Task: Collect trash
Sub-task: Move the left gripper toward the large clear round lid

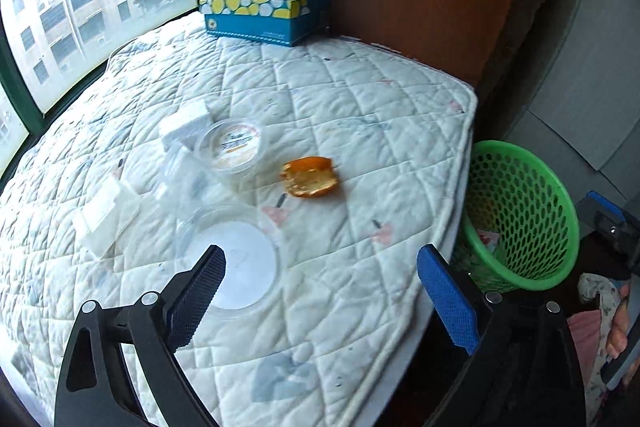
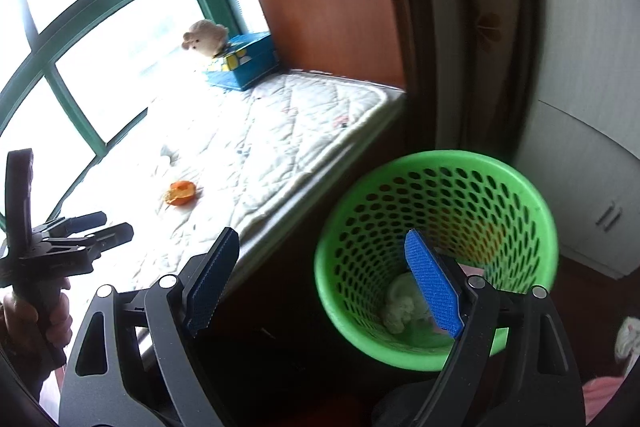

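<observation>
Orange peel (image 1: 310, 177) lies ahead of the empty, wide-open left hand-held gripper (image 1: 320, 263).

The left wrist view looks steeply down from just above the near edge of the quilted pad (image 1: 340, 115), facing the window (image 1: 80, 7) behind the pad; the pad fills most of it, seen close, with the green basket (image 1: 520, 211) off the pad's right edge, low down; the right wrist view looks down from beside the pad's (image 2: 280, 131) right edge, nearly over the basket (image 2: 436, 247), which sits close and large; the pad lies further off to its left; both views share the pad, the orange peel (image 1: 310, 177) (image 2: 181, 192) on it, the blue tissue box (image 1: 264, 15) (image 2: 242, 65) at the pad's far end, and the basket.
</observation>
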`<state>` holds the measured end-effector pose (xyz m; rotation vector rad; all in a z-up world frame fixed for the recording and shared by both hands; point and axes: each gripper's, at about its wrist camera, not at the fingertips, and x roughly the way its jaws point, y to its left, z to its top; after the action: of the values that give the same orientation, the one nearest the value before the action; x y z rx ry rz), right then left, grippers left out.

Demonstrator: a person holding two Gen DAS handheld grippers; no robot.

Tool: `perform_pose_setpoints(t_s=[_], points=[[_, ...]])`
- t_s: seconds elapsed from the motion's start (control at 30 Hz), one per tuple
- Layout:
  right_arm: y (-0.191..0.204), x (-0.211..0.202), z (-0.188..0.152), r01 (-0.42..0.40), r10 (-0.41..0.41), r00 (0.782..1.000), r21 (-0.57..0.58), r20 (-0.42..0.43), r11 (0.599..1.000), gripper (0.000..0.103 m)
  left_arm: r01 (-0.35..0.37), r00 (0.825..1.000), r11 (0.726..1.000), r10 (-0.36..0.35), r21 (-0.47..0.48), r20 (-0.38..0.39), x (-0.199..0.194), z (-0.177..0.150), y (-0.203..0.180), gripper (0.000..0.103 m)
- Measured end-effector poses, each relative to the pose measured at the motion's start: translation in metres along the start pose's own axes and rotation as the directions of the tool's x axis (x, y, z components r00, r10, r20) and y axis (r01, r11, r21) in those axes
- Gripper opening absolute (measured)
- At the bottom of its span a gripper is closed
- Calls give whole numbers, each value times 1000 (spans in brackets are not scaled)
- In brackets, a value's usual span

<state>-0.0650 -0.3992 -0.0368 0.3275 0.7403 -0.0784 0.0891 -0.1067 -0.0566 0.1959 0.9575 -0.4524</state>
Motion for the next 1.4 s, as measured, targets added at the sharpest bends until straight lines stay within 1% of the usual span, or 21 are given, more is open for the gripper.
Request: perform_pose_setpoints(t_s=[0.1, 0.27, 0.43, 0.6, 1.07, 1.13, 1.2, 1.4], points=[[14, 7, 2, -19, 19, 1000, -20, -9, 1000, 84, -30, 999, 999, 29, -13, -25, 9, -6, 24, 94], [36, 19, 5, -45, 43, 999, -53, -29, 998, 85, -41, 997, 999, 39, -30, -69, 25, -14, 49, 95], [54, 31, 6, -65, 61, 997, -81, -51, 995, 85, -48, 995, 999, 47, -11, -82, 35, -14, 54, 95], [69, 42, 8, -85, 78, 994, -103, -71, 991, 85, -13, 995, 1000, 11, -21, -101, 44, -12, 58, 95], [97, 73, 13, -132, 112, 986, -165, -127, 977, 85, 20, 992, 999, -23, -31, -122, 59, -13, 67, 95], [99, 77, 14, -134, 112, 985, -171, -133, 976, 85, 25, 992, 999, -28, -21, -119, 59, -13, 66, 94], [102, 81, 15, -136, 111, 984, -180, -139, 974, 85, 25, 993, 1000, -27, -12, -116, 59, -13, 65, 90], [110, 97, 21, -158, 127, 978, -195, -163, 968, 84, 35, 994, 999, -37, -22, -103, 48, -13, 73, 89]])
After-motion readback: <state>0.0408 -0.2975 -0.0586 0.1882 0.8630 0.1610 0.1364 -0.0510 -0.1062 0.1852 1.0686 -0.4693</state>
